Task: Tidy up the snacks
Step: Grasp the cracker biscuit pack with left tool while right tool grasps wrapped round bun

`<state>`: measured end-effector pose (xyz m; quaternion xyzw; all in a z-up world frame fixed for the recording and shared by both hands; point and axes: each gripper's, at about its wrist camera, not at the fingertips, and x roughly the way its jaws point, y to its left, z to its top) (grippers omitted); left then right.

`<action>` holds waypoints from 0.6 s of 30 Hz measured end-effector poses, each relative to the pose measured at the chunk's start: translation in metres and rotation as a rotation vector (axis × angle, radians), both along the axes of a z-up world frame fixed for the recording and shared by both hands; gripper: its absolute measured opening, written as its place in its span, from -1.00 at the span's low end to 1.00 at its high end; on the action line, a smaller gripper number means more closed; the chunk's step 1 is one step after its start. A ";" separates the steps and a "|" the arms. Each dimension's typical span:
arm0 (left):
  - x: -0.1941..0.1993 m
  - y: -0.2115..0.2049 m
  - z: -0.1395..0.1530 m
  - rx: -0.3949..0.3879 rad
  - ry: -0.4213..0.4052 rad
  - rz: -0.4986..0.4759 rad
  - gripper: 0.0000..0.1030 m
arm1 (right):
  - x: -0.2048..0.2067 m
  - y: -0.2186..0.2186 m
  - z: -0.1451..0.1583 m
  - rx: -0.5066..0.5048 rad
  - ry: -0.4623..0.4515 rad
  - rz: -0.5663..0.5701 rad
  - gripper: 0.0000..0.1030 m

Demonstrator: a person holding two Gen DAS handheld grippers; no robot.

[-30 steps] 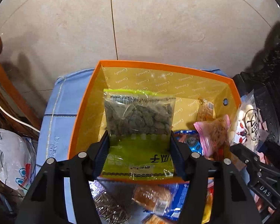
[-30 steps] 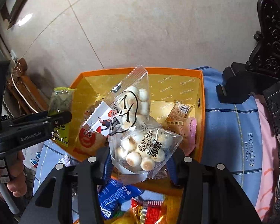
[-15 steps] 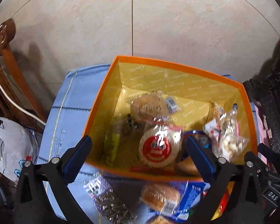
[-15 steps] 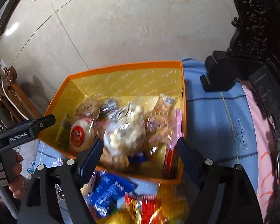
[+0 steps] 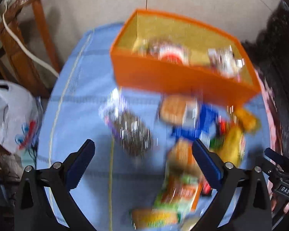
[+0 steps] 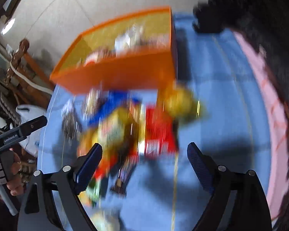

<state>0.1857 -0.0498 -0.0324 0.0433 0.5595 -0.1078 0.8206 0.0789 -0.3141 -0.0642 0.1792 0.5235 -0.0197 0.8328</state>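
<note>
Left gripper (image 5: 143, 157): jaws spread wide, nothing between the blue pads (image 5: 81, 163), held above a blue cloth (image 5: 75, 100). Right gripper (image 6: 144, 159): jaws likewise parted and empty, hanging over the near edge of the snack heap.

Loose snacks (both views strongly motion-blurred, so labels are unreadable) lie in a heap on the cloth, just in front of the orange box (image 5: 175, 77). Nearest the left gripper: a dark speckled clear packet (image 5: 129, 132), lying apart from the rest; to its right a blue packet (image 5: 198, 123), a yellow packet (image 5: 233, 144) and a green-and-orange packet (image 5: 179, 190), overlapping. Under the right gripper: a red packet (image 6: 158, 130) beside a yellow packet (image 6: 111, 129).

The orange box (image 6: 121, 73) already holds several packets against its yellow lining.

Surroundings: wooden furniture (image 5: 23, 44) with a white cable and a white plastic bag (image 5: 13, 113) to the left; dark carved furniture (image 6: 260, 19) and pink fabric (image 6: 267, 115) to the right; pale floor tiles (image 5: 86, 5) beyond.
</note>
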 end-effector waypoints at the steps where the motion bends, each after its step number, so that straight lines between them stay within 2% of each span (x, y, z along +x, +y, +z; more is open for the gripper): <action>1: -0.010 0.003 -0.007 0.007 0.020 -0.003 0.91 | -0.010 0.007 -0.006 0.007 0.014 0.018 0.75; 4: -0.040 0.012 -0.030 0.034 0.080 -0.018 0.91 | -0.038 0.041 -0.022 -0.001 0.049 0.132 0.75; 9: -0.076 0.027 -0.054 0.072 0.129 -0.049 0.91 | -0.073 0.107 -0.043 -0.084 0.085 0.345 0.75; 14: -0.090 0.045 -0.065 0.088 0.163 -0.026 0.91 | -0.083 0.143 -0.059 -0.127 0.118 0.438 0.74; 16: -0.094 0.049 -0.065 0.094 0.160 -0.026 0.91 | -0.084 0.155 -0.066 -0.147 0.125 0.467 0.60; 18: -0.098 0.050 -0.066 0.100 0.160 -0.036 0.91 | -0.083 0.163 -0.076 -0.186 0.144 0.486 0.21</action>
